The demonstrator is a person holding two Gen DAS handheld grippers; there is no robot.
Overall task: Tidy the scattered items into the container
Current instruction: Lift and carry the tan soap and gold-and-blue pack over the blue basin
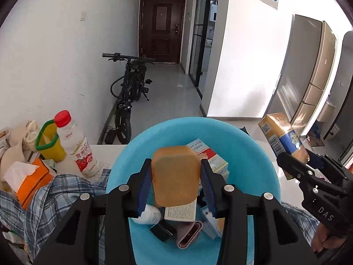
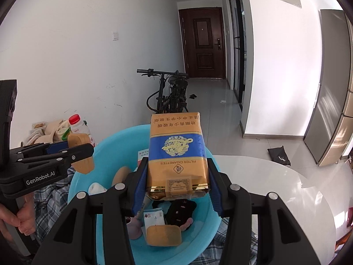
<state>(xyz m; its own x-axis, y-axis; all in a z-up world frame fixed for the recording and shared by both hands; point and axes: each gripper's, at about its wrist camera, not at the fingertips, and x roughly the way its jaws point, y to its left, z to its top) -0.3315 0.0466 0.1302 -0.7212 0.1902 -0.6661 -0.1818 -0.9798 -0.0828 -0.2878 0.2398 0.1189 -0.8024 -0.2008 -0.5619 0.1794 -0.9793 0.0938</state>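
Over round light-blue plastic basin (image 1: 253, 154), left-wrist view: left tongs (image 1: 176, 185) clamp tan rounded-rectangle bar (image 1: 174, 174) by its sides — poised, likely, for drop among boxes inside. Right-wrist view: right tongs (image 2: 177, 190) pinch gold-and-blue cigarette pack (image 2: 177, 152) at its lower end, upright above same basin — white tabletop (image 2: 275, 187) beyond.

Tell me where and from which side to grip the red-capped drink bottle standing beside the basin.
Grip the red-capped bottle across its waist, just above the red label, coming in level from the basin side. It stands upright and round, so the pads can close on opposite sides. The yellow bottle crowds its far side, and both grippers are full, so empty one first.
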